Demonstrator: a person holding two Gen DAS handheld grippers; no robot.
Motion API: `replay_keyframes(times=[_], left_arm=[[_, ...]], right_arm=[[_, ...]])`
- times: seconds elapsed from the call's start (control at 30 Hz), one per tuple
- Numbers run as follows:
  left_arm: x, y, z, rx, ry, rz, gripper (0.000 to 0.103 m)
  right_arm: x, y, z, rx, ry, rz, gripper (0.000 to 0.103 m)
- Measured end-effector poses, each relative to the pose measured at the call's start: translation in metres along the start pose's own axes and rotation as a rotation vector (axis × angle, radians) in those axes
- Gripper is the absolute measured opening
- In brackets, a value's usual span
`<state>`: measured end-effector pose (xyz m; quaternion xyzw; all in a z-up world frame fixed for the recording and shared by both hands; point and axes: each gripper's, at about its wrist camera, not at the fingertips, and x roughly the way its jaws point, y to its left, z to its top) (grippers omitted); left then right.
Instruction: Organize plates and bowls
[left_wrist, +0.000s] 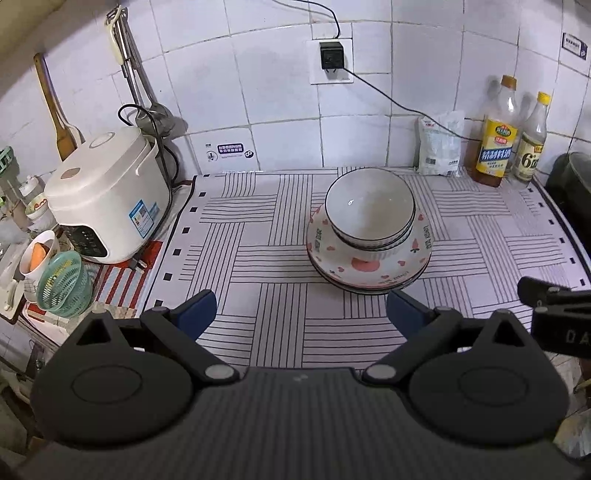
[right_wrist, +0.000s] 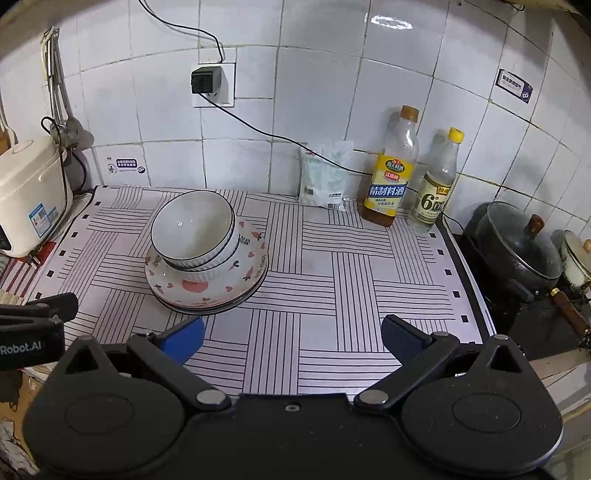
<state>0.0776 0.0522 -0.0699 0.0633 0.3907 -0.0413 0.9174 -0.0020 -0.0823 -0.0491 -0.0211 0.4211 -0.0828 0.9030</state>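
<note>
Bowls (left_wrist: 369, 212) with dark rims sit one inside the other on top of the plates (left_wrist: 369, 266); the top plate is white with pink hearts and a pink fruit, and more plates lie under it; the whole pile stands on the striped cloth (left_wrist: 258, 258) near the middle of the worktop, a bit toward the back edge; nothing touches the pile.

Behind it, by the back edge, a white bag (left_wrist: 439, 147) leans on the tiled wall (left_wrist: 277, 92); just beside the bag stand two bottles, one with a yellow label (left_wrist: 496, 144) and one clear with a yellow cap (left_wrist: 530, 147); a black plug (left_wrist: 331, 55) sits in the wall socket above.

At the left edge stands a white rice cooker (left_wrist: 107, 199); near it is a green basket (left_wrist: 62, 284); past the right edge a dark pot with a glass lid (right_wrist: 517, 247) sits on the stove.

The left gripper (left_wrist: 301, 314) hangs over the front edge with its blue fingers spread wide, holding nothing; the right gripper (right_wrist: 291, 338) is beside it, also spread wide and holding nothing.
</note>
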Motion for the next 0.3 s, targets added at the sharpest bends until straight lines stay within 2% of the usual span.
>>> replay_keyframes(times=[0.3], left_arm=[[-0.0018, 0.0024, 0.0022, 0.009, -0.012, -0.006, 0.100]], right_arm=[[0.0072, -0.0003, 0.0011, 0.002, 0.020, -0.011, 0.103]])
